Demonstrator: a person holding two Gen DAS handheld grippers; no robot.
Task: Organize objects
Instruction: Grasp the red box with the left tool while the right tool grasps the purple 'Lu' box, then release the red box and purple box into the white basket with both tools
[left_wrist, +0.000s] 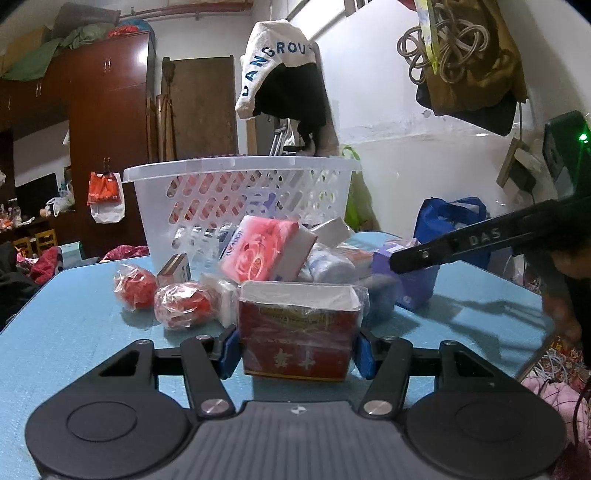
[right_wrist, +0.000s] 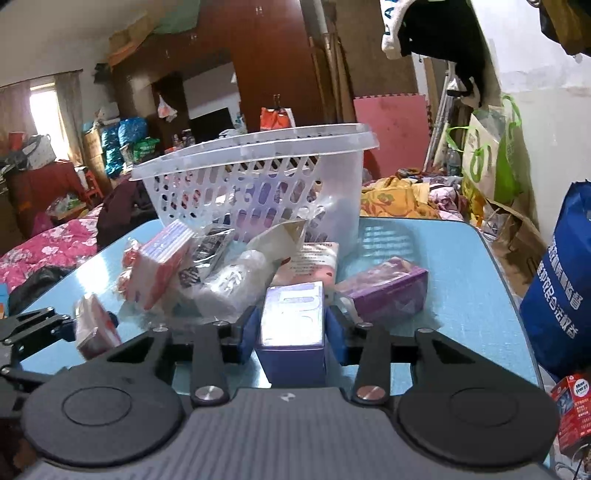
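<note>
A: What are the claws doing?
B: The left gripper (left_wrist: 297, 350) grasps a red box (left_wrist: 297, 332) near the table's (left_wrist: 74, 314) near edge. The right gripper (right_wrist: 291, 332) is clenched on a purple box (right_wrist: 291, 325).
A: The basket (left_wrist: 240, 192)?
B: At the far edge, behind the pile.

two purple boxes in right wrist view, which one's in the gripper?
The upright pale-topped purple box, clamped between the right gripper's blue pads. The other purple box lies flat on the table, to its right.

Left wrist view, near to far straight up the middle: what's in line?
Left claw shut on the red box → pink rose-print pack → white lattice basket → white cloth with blue letters hanging on the wall.
</note>
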